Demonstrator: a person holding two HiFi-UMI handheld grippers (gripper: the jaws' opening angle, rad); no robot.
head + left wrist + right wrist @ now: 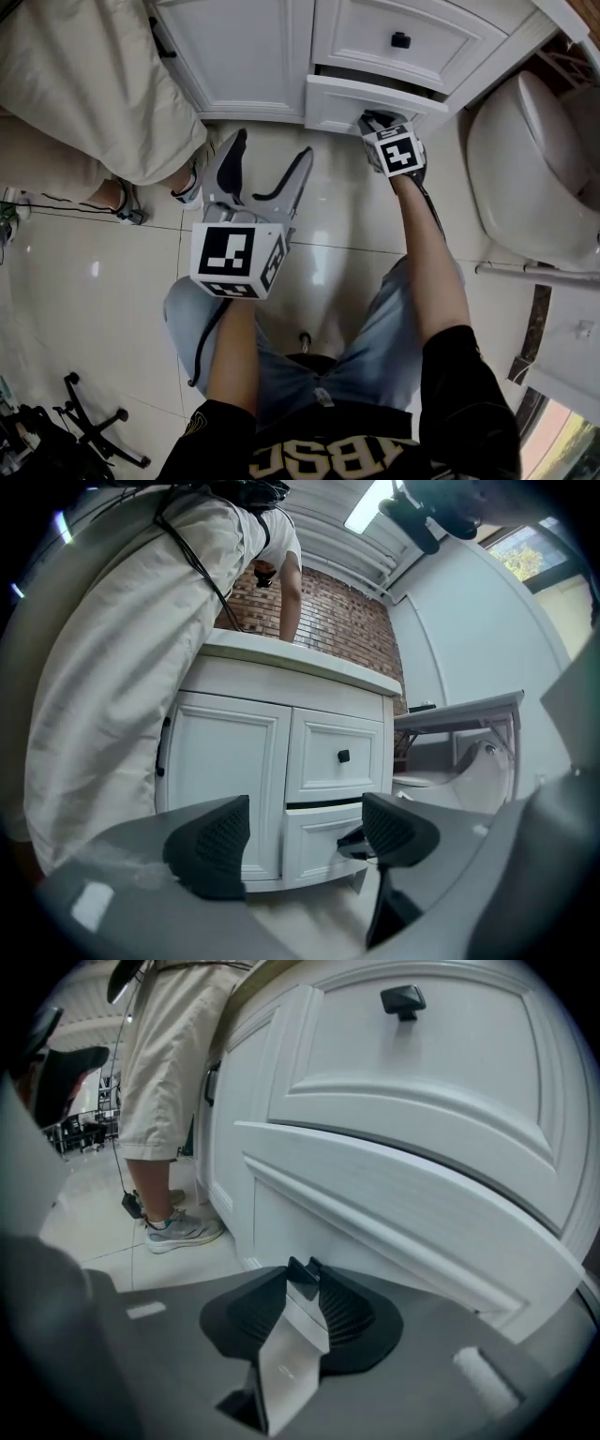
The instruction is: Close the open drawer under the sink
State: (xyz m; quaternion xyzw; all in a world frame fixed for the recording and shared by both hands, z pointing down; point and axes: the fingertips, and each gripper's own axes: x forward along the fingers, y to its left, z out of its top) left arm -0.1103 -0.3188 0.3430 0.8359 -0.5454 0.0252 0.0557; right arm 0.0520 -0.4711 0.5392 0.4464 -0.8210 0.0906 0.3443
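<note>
Drawer (pixel 333 103) under the sink, the lower of two, stands a little way out of the white cabinet (pixel 253 56), right at the tips of the right tongs (pixel 373 119). Those tongs are pinched almost together on a small black piece at the drawer's front, seemingly its lower knob (pixel 302 1274). The left tongs (pixel 270 148) gape wide with nothing between them, hanging over the tiled floor (pixel 94 272), nearer and to the left.

The drawer's long axis runs left to right along the cabinet. Its front faces the near side, and a dark gap shows above it. Over it sits the one upper drawer (pixel 441 42), shut, with one upper knob (pixel 400 39). Left of both is one door (pixel 244 47) with one dark handle (pixel 161 37). One toilet (pixel 525 159) stands to the right. One other person (pixel 84 84) in pale clothes stands at the cabinet's left.
</note>
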